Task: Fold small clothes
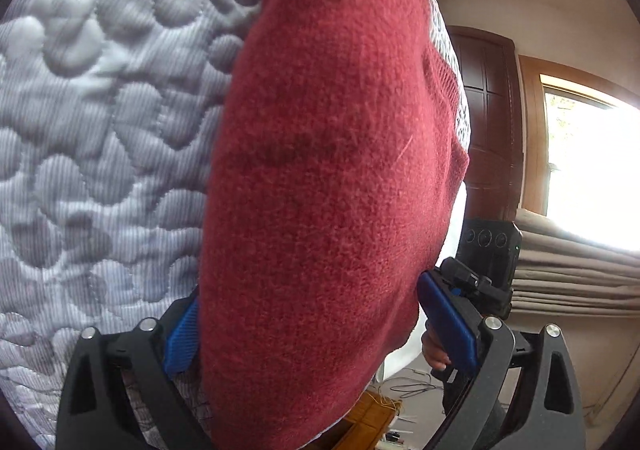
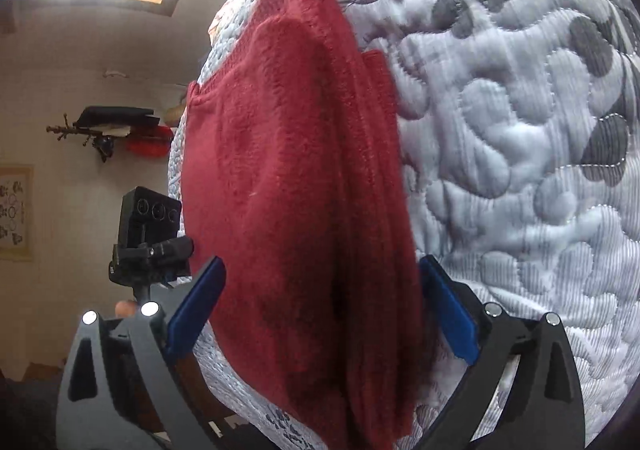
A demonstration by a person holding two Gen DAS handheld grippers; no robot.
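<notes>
A folded red knit sweater [image 1: 328,178] lies on a quilted grey-white bedspread [image 1: 100,110]. My left gripper [image 1: 316,330] is open, its blue pads [image 1: 182,334] wide apart on either side of the sweater's near end. In the right wrist view the same sweater [image 2: 304,210] shows stacked layers. My right gripper [image 2: 320,310] is also open and straddles the sweater's end, with the blue pads [image 2: 450,314] at its two edges. Whether the pads press the cloth I cannot tell.
The other gripper's black camera block [image 1: 490,250] sits just right of the sweater, with a hand [image 1: 434,350] below it. A dark wooden door [image 1: 492,122], a bright window [image 1: 592,170] and folded beige cloth [image 1: 572,274] lie beyond the bed. A wall shelf [image 2: 112,126] hangs at left.
</notes>
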